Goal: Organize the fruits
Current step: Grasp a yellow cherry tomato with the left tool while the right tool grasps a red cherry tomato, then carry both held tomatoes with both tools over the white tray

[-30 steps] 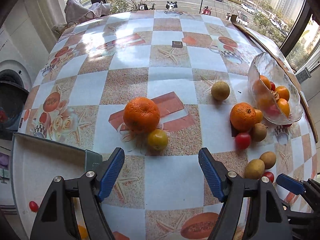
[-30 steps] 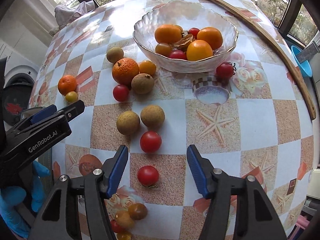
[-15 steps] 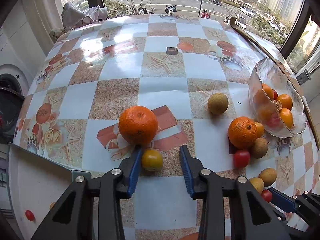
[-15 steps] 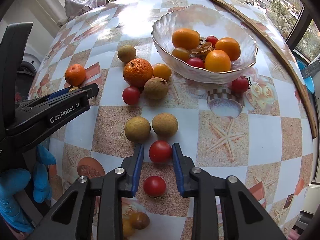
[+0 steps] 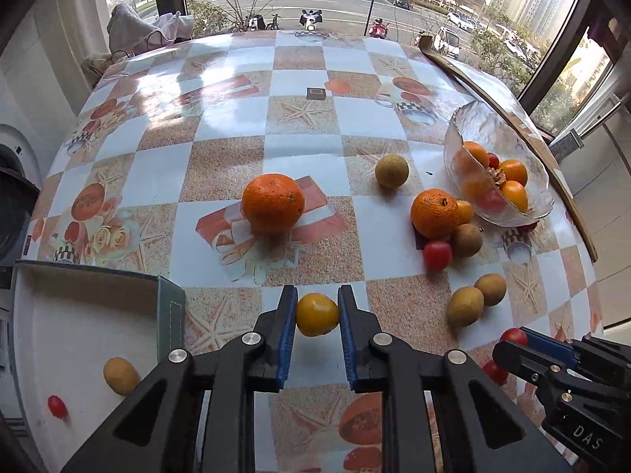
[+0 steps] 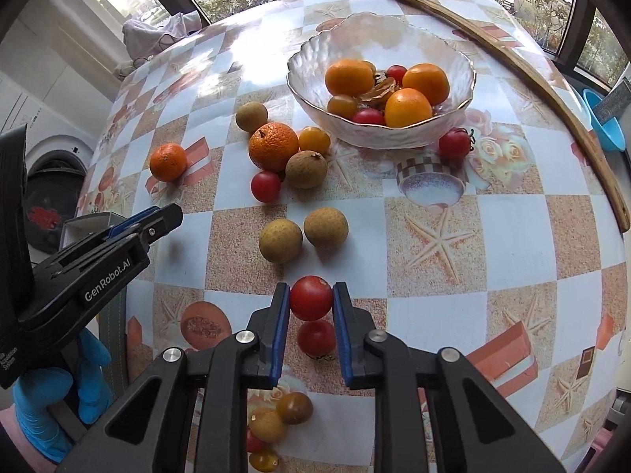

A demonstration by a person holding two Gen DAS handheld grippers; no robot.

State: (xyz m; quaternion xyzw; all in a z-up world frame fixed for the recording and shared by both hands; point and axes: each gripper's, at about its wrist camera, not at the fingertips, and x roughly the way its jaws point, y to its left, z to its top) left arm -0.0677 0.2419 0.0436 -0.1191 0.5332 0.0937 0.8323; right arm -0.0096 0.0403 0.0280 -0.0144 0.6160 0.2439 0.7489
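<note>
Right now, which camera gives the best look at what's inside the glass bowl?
The right wrist view: it looks down into the glass bowl, showing oranges, red tomatoes and a brown dried piece. The left wrist view catches the bowl side-on at the right edge, its near wall blurring the fruit.

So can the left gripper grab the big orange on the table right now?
Probably not yet. The left gripper is already shut on a yellow tomato, so it has no room. The path to the big orange looks free otherwise.
</note>
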